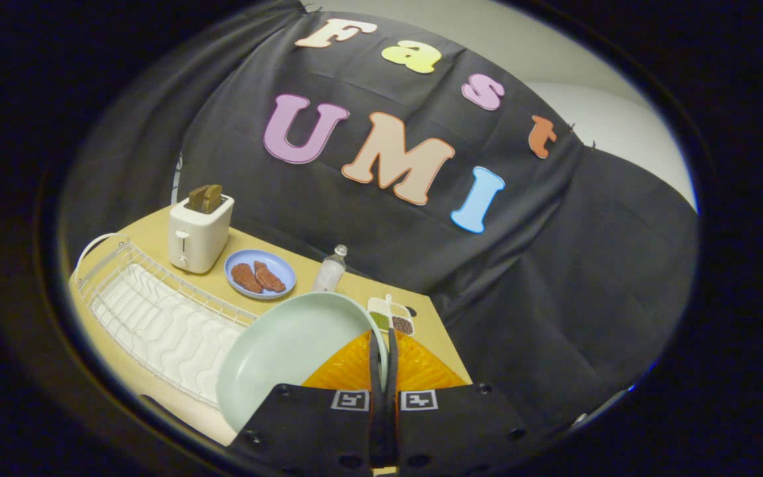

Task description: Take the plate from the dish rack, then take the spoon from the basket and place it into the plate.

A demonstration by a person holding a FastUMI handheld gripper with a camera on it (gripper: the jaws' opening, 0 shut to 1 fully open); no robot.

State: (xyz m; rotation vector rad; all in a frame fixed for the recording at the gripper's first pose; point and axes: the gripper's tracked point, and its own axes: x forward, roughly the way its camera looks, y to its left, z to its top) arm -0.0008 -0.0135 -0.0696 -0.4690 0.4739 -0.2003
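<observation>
My gripper point(383, 344) is shut on the rim of a pale green plate point(289, 351), both fingers pinching its right edge. The plate hangs tilted above the wooden table point(156, 235), just right of the white wire dish rack point(156, 311), which has no dishes in it. An orange ribbed mat point(421, 371) lies under and beyond the fingers.
A white toaster point(199, 228) with toast stands at the table's back. Beside it sit a blue plate point(261, 273) with two brown patties, a small clear bottle point(330, 268), and a small divided container point(391, 317) of seasonings. Black cloth walls close the booth behind.
</observation>
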